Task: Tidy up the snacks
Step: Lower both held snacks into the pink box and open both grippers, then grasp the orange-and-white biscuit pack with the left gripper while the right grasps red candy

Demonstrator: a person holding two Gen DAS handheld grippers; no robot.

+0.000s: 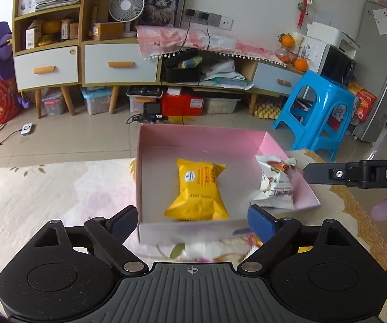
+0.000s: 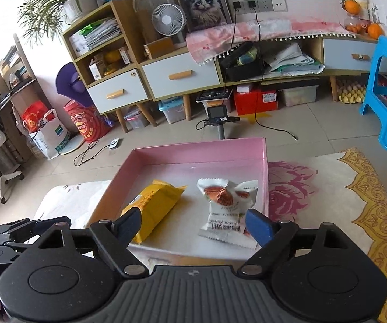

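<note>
A pink open box (image 1: pixel 199 134) stands on the floral tablecloth; it also shows in the right wrist view (image 2: pixel 193 149). A yellow snack packet (image 1: pixel 197 191) lies flat in it (image 2: pixel 155 207). A white snack packet (image 1: pixel 274 184) with a red picture leans near the box's right wall (image 2: pixel 225 204). My left gripper (image 1: pixel 192 222) is open and empty just before the box's near wall. My right gripper (image 2: pixel 193 227) is open and empty at the near wall, jaws apart over both packets. Its black finger (image 1: pixel 325 175) reaches in from the right in the left wrist view.
The table carries a floral cloth (image 1: pixel 45 193) with gold trim (image 2: pixel 376 202). Beyond it are tiled floor, a blue plastic stool (image 1: pixel 320 113), a low cabinet (image 1: pixel 118 64) with drawers, storage bins and a small camera stand (image 2: pixel 217 118).
</note>
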